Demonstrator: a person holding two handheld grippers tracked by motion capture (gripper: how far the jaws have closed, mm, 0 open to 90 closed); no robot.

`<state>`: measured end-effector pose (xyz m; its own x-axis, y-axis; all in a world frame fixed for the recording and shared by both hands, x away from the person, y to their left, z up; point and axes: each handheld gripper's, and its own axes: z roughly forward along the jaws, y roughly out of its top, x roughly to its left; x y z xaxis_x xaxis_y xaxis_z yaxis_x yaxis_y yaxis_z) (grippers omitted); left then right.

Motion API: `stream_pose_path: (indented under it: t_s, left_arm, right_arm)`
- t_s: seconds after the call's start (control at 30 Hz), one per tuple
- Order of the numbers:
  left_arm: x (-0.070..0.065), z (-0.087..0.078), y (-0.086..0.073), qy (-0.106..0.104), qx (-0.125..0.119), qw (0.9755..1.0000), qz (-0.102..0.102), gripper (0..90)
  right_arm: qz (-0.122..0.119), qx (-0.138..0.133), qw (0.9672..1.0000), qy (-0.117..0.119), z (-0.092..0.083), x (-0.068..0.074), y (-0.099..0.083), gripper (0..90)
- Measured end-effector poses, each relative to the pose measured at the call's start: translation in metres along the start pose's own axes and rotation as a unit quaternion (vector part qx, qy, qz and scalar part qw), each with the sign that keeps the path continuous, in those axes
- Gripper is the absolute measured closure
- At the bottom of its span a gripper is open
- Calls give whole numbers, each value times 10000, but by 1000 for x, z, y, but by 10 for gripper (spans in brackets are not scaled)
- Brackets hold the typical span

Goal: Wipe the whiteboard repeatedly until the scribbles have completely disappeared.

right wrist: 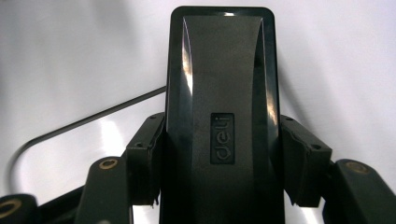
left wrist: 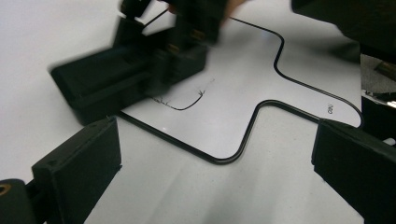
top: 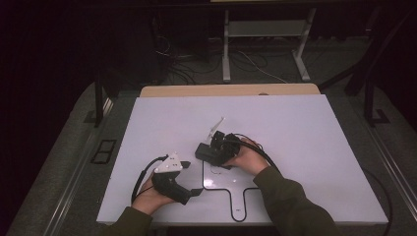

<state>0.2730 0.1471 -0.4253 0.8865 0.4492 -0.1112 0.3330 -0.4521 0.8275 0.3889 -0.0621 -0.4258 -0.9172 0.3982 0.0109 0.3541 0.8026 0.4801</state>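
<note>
Now R tongs [right wrist: 219,158] clamp black eraser [right wrist: 223,93]; L tongs [left wrist: 219,177] apart.

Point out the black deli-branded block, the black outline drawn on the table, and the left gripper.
black deli block [right wrist: 222,116]: right gripper view, on its glossy top face, clamped between the jaws.
black outline [left wrist: 247,133]: left gripper view, on the line's inner bend.
left gripper [top: 196,191]: high view, at its jaw tips.

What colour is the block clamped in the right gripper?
Glossy black block, clearest in the right gripper view.
</note>
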Motion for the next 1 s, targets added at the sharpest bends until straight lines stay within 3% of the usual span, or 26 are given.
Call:
stream_pose_path:
  t_s: [0.07,0.17,0.37,0.43,0.53,0.7,0.77,0.87,1.0]
  left_arm:
    - [1,0,0,-7,7,10000,-3,4]
    - [1,-1,0,-4,0,10000,-10,4]
    - [-1,0,0,-8,-16,10000,2,4]
    - [-1,0,1,-12,-13,10000,-4,4]
    - [-1,1,1,-16,0,10000,26,4]
    - [-1,0,0,-4,-8,10000,-12,4]
    - [0,0,0,7,1,10000,4,4]
    - [0,-1,0,4,-15,10000,44,4]
    - [-1,0,1,-4,-14,10000,22,4]
  right_arm:
    - [92,-4,10000,-25,1,-7,2,387]
    - [-12,44,10000,-55,1,-2,3,387]
    - [-528,107,9982,269,-5,39,-7,387]
    - [-607,115,9977,269,-7,45,-10,387]
    - [-456,102,9986,246,-4,35,-5,387]
    - [-4,57,10000,33,3,-3,6,388]
    - [82,53,10000,9,4,-9,8,388]
    - [-83,112,9999,11,2,2,6,388]
    - [-381,138,9988,266,-5,32,-6,388]
